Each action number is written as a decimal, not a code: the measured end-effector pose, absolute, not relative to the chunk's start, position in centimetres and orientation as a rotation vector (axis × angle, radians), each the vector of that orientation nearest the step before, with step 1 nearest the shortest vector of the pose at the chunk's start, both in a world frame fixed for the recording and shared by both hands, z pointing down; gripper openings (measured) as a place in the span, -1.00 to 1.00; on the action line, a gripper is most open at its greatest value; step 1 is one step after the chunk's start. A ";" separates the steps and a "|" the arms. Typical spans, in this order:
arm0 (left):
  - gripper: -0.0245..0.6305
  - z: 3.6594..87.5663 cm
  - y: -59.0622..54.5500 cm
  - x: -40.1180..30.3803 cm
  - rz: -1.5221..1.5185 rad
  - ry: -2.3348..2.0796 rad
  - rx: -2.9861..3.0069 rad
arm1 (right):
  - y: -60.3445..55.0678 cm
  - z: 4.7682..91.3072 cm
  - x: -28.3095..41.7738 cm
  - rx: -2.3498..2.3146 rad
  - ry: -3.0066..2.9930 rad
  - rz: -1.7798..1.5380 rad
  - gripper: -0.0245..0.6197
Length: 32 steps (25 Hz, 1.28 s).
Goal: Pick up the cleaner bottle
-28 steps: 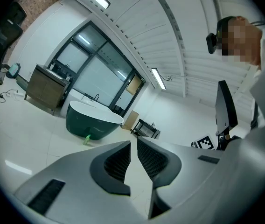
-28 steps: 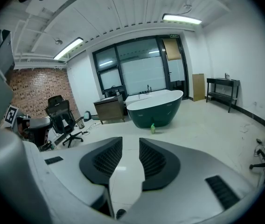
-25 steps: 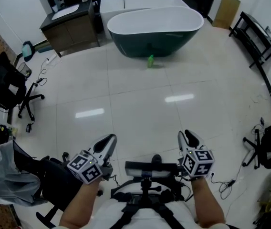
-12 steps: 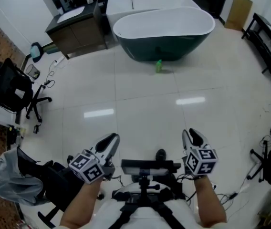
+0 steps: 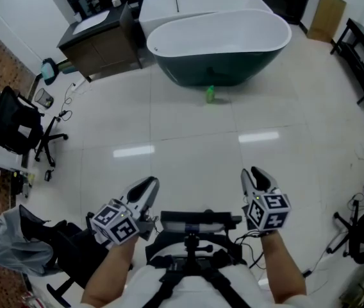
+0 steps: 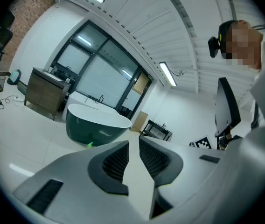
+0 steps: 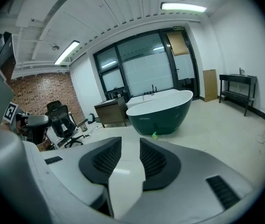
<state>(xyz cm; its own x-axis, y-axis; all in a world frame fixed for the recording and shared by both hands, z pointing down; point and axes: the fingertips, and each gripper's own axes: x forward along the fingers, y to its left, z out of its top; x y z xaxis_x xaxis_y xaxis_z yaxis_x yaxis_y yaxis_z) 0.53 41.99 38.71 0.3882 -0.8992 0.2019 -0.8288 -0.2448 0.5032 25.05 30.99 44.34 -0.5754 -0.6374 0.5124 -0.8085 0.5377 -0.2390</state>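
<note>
Both tongs are held out low in front of the person, side by side and empty. On the left gripper [image 5: 145, 188] the jaws stand a narrow slit apart, having just been opening, with nothing between them. On the right gripper [image 5: 254, 175] they stand a little wider, also just opening, and again grip nothing. Pale glossy floor tiles [image 5: 188, 140] stretch ahead of them. At the far side sits a big bathtub [image 5: 220, 50], dark green outside and white inside. To its left is a brown vanity cabinet [image 5: 99, 47], and further left a black office chair [image 5: 9, 120]. The small green cleaner bottle [image 5: 210, 94] stands upright on the floor just beside the tub's near wall, well apart from both grippers.
</note>
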 end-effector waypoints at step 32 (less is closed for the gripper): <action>-0.71 41.2 18.2 -13.7 -0.125 -1.223 2.200 | 13.7 44.0 12.6 1.443 -2.243 0.708 -0.55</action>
<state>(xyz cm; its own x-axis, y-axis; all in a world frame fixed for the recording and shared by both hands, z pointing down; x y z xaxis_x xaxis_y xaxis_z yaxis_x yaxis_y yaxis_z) -13.66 18.20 41.16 0.5688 -0.7967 0.2043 -0.7391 -0.3861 0.5520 12.59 13.67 44.00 -0.4007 -0.7240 0.5615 -0.9151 0.3459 -0.2071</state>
